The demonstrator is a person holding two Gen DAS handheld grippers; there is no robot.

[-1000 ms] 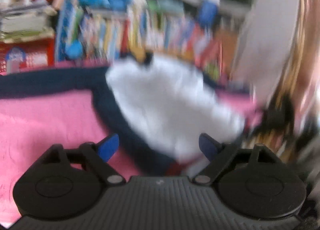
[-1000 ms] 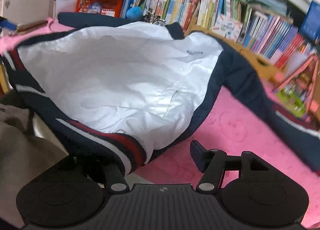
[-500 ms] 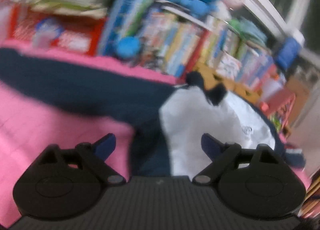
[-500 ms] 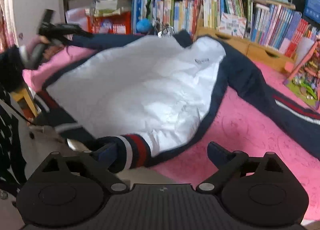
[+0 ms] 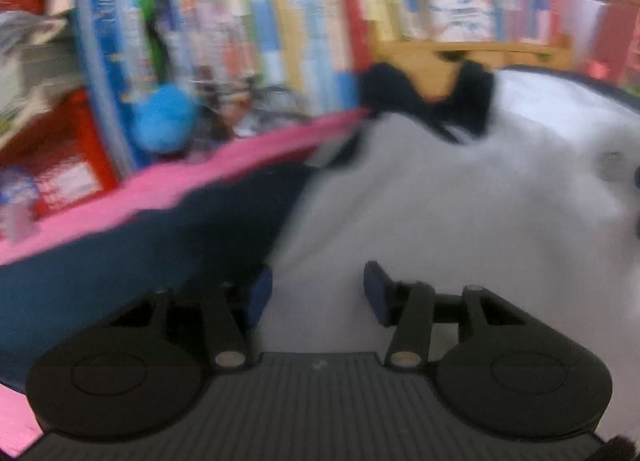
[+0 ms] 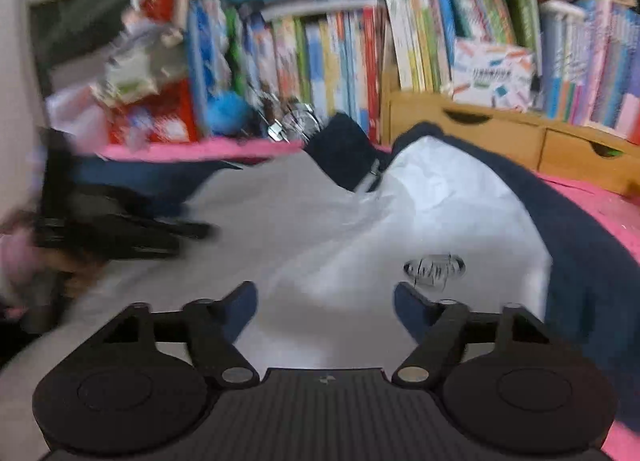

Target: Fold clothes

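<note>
Left to right. Left gripper (image 5: pixel 316 289) hovers low over the jacket (image 6: pixel 360 229), jaws moderately apart w/ nothing between them; its left pad sits abt at the seam where navy sleeve (image 5: pixel 132 261) meets white body panel. View is motion-blurred, so whether the pads touch the cloth I can't tell. In the right wrist view the same gripper shows as a dark blur at far left, over the jacket's left side.

Jacket lies spread, white front up, on the pink surface (image 6: pixel 600 197), collar (image 6: pixel 344 153) toward the bookshelf (image 6: pixel 328 53), both navy sleeves out to the sides. No fold visible in what shows; hem end is out of frame.

Right gripper (image 6: pixel 325 307) is wide open, empty, over the white chest just left of the small printed logo (image 6: pixel 434 267).

Judgement: both grippers look to be positioning over the chest/shoulder area, prob. to smooth the garment or pick a grasp point for folding a side in. Next move needs pads lowered onto a seam or edge, pinching the top layer only, both sides level so the panel stays flat.
</note>
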